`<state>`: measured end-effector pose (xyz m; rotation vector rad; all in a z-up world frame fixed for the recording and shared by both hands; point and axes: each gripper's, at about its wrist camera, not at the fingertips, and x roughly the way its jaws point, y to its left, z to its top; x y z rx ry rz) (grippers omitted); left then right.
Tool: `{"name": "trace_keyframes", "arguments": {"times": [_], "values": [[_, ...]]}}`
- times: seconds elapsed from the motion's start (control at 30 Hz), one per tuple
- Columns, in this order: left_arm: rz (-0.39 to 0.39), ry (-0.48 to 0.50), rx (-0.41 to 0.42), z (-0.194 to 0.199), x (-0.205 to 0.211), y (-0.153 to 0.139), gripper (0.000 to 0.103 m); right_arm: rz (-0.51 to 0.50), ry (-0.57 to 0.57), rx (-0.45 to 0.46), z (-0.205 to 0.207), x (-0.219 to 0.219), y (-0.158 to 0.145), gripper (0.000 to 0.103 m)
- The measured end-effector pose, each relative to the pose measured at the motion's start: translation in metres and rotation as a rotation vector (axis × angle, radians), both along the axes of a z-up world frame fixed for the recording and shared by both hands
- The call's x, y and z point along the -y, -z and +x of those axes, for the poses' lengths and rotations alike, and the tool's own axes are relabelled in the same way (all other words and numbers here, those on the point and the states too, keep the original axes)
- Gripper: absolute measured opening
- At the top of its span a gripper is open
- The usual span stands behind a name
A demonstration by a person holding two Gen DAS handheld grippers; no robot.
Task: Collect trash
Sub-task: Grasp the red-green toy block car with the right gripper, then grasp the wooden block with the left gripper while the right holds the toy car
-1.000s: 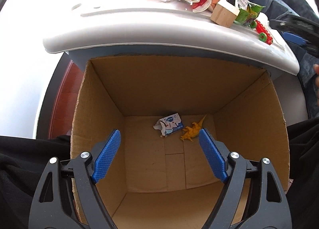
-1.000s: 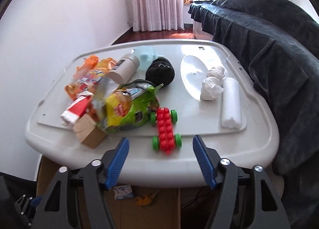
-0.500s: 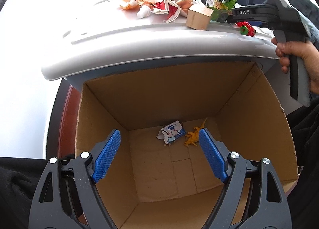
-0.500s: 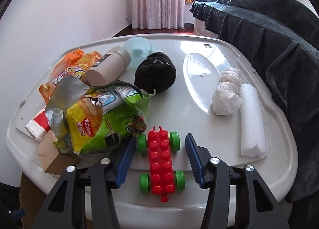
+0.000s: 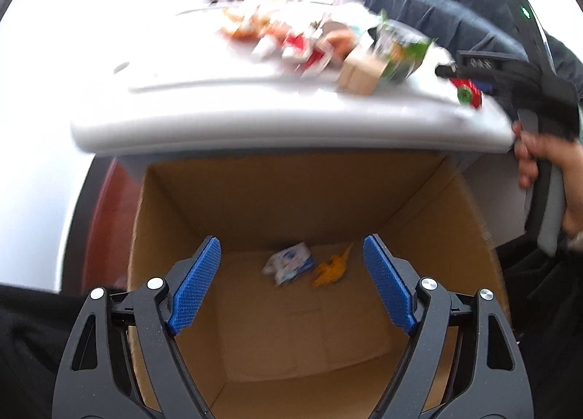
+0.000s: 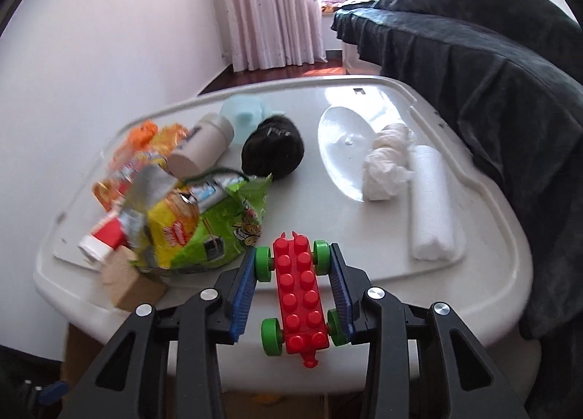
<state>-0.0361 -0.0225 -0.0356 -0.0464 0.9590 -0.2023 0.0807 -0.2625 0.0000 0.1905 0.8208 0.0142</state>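
The right claw sits at the near edge of the white surface, its blue pads against the green wheels of the red toy car; the jaws have just been closing and the car is now pinched between them. Just left of the car lies the green snack bag, touching the left pad; beside it a wooden block at the near left corner, a red and white tube, orange wrappers and a white bottle behind; a black ball mid-surface; crumpled tissue and a white foam roll toward the right edge. The left claw hangs released over the cardboard box under the surface; a small carton and a yellow toy dinosaur lie on its bottom. Half a second ago the pads stood clear of the wheels; a second ago the right claw was short of the surface edge.
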Motion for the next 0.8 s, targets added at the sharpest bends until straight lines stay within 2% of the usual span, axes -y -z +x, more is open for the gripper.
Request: {"name": "trace_keyframes", "arguments": {"times": [0.07,0.13,0.2,0.43,0.7,0.8], "values": [[-0.013,0.035,0.054,0.006,0.008,-0.012,0.079,0.053,0.015,0.026,-0.022,0.011,-0.014,0.038],[-0.025,0.075,0.12,0.017,0.02,-0.023,0.079,0.067,0.024,0.054,-0.039,0.017,-0.022,0.038],[-0.057,0.119,0.153,0.032,0.031,-0.029,0.079,0.077,0.037,0.078,-0.052,0.024,-0.027,0.038],[-0.126,0.216,0.139,0.086,0.057,-0.02,0.079,0.084,0.054,0.102,-0.055,0.036,-0.03,0.039],[-0.134,0.21,0.111,0.129,0.061,-0.005,0.079,0.102,0.055,0.104,-0.055,0.039,-0.031,0.039],[-0.133,0.204,0.127,0.137,0.062,-0.005,0.079,0.116,0.054,0.096,-0.054,0.04,-0.029,0.039]]}}
